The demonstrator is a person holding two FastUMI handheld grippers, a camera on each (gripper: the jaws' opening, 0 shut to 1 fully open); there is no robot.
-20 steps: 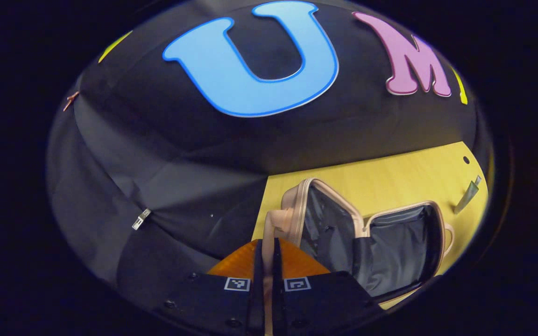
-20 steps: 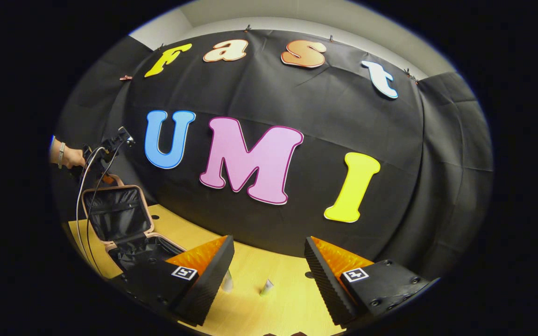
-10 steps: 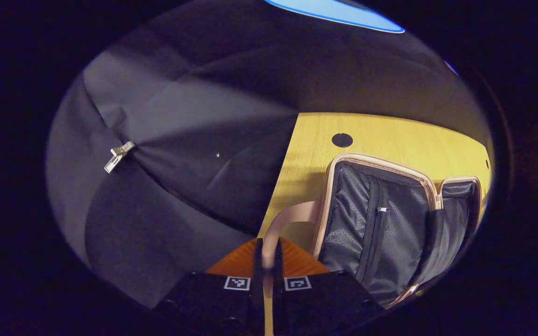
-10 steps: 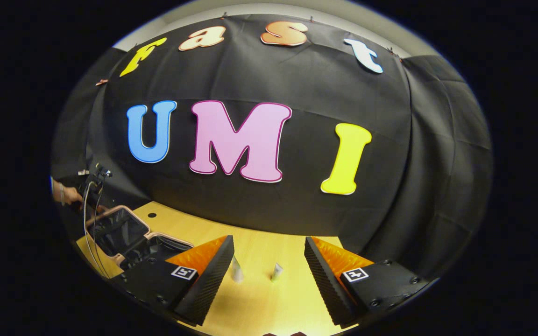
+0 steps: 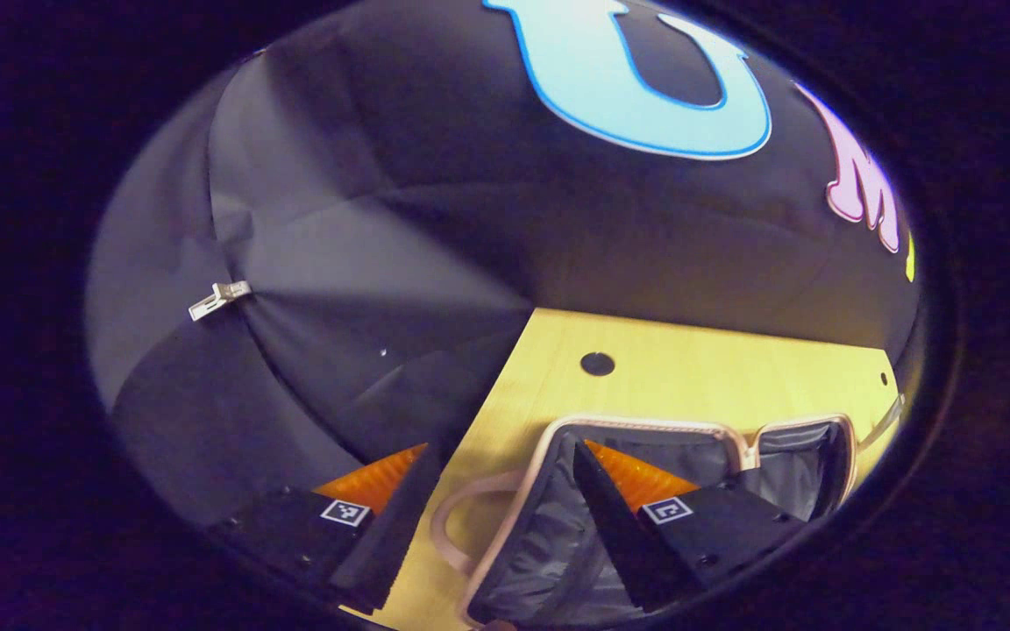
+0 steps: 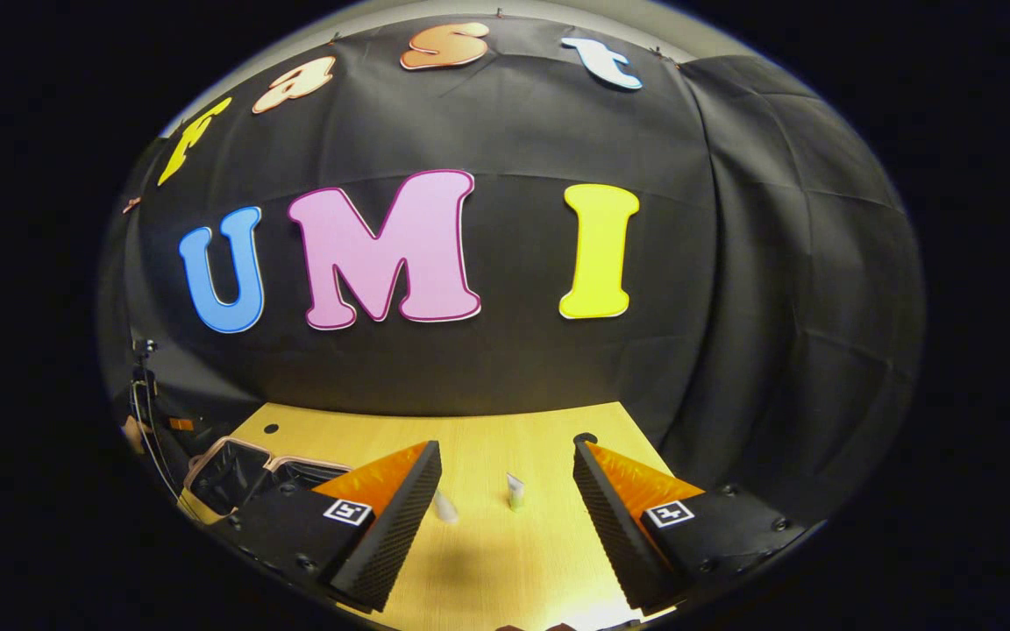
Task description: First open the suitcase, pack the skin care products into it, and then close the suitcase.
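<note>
Left gripper (image 5: 498, 513): jaws spread wide, nothing between the fingers, grasping nothing. It hangs over the near left corner of the table (image 5: 689, 377). Left finger (image 5: 382, 526) sits over the table's left edge; right finger (image 5: 610, 526) overlaps the suitcase's open left half. Cannot tell if either finger touches anything.

Suitcase (image 5: 645, 438): open, both halves lying flat on the table, dark lining facing up, pinkish trim round the rims. Its handle (image 5: 461, 517) sticks out leftward from the left half and lies in the gap between the two left-gripper fingers, gripped by neither. A dark round hole (image 5: 597, 364) is in the tabletop just beyond the case.

In the right gripper view the suitcase (image 6: 242, 469) sits at the far left end of the table (image 6: 487, 561), partly hidden behind the right gripper's left finger. Just left of it a hand (image 6: 132, 431) and trailing cables (image 6: 150, 443) show at the edge, too small to read further.

Right gripper (image 6: 505, 521): jaws also wide apart, empty, clasping nothing, raised over the table's near middle. Beyond the fingers two small skincare tubes stand on the table: a white one (image 6: 445, 508) just beside the left finger's tip, and a pale tube (image 6: 515, 492) right of it, mid-gap. Both stand well apart from the suitcase, not packed.
</note>
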